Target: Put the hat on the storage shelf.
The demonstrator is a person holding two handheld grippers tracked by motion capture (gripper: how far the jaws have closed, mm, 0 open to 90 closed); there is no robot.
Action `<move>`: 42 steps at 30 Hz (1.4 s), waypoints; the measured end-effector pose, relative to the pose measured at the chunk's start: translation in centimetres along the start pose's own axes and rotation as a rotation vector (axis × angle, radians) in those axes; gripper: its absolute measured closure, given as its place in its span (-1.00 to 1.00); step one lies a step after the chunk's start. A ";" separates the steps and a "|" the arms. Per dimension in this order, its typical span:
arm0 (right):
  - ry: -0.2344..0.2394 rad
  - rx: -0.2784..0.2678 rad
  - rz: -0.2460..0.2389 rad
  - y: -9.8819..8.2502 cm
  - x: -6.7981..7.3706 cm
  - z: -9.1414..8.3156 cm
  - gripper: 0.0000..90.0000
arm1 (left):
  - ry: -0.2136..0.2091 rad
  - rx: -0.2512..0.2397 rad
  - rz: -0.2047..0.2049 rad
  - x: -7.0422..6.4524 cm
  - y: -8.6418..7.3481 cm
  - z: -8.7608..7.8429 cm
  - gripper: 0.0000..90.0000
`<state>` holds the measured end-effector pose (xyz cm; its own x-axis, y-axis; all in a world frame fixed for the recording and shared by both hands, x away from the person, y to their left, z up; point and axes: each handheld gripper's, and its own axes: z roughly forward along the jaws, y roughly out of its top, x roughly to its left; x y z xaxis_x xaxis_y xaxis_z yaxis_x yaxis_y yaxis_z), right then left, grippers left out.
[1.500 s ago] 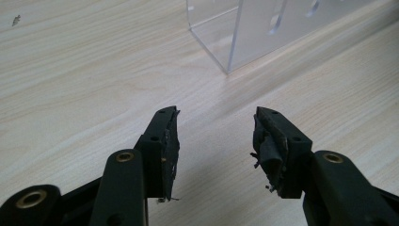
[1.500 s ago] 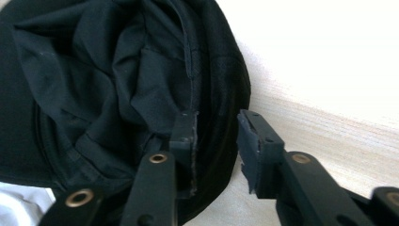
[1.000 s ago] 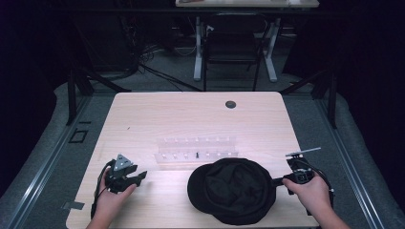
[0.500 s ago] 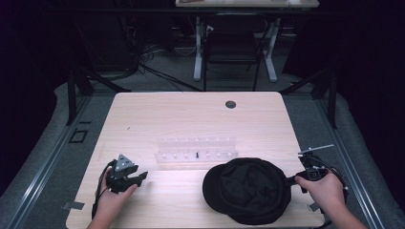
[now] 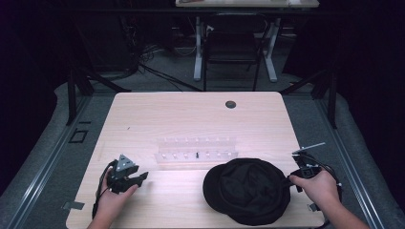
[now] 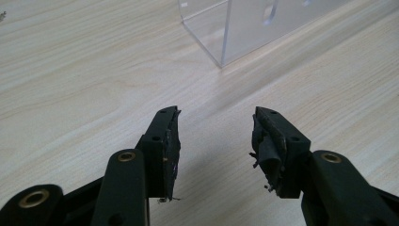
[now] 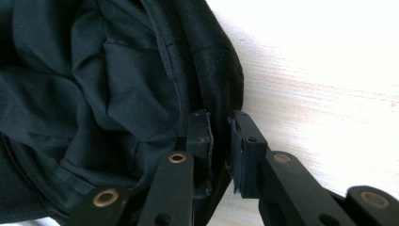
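Note:
A black fabric hat (image 5: 248, 190) lies on the wooden table (image 5: 191, 119) at the front right. My right gripper (image 5: 292, 179) is shut on the hat's right rim; in the right gripper view the rim (image 7: 221, 101) runs between the two jaws of that gripper (image 7: 220, 123). My left gripper (image 5: 141, 177) rests low over the table at the front left, open, with nothing between its jaws. In the left gripper view the gripper (image 6: 215, 117) faces a corner of a clear acrylic rack (image 6: 244, 28).
The clear acrylic rack (image 5: 197, 149) lies across the middle of the table, just behind the hat, with a small dark item in it. A round dark grommet (image 5: 230, 104) sits at the table's far side. A chair (image 5: 231, 52) stands beyond the table.
My right gripper has dragged the hat to the right along the front of the table. The left gripper has stayed in place.

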<state>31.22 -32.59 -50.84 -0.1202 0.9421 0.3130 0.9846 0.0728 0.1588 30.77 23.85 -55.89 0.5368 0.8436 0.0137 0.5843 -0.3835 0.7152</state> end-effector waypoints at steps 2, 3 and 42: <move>-0.003 0.021 -0.007 0.1 -0.2 0.2 0.74 | -0.003 0.005 -0.002 0.0 0.0 0.0 0.15; -0.003 0.021 -0.007 0.1 -0.2 0.2 0.74 | -0.003 0.005 -0.002 0.0 0.0 0.0 0.15; 0.082 0.022 0.007 0.8 2.2 -4.8 0.96 | -0.007 0.024 0.005 0.1 0.0 0.1 0.18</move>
<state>31.14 -32.07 -45.51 -0.1224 0.9126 0.3901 0.9879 0.0744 0.1360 30.87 23.91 -55.99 0.5439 0.8391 0.0127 0.5956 -0.3967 0.6985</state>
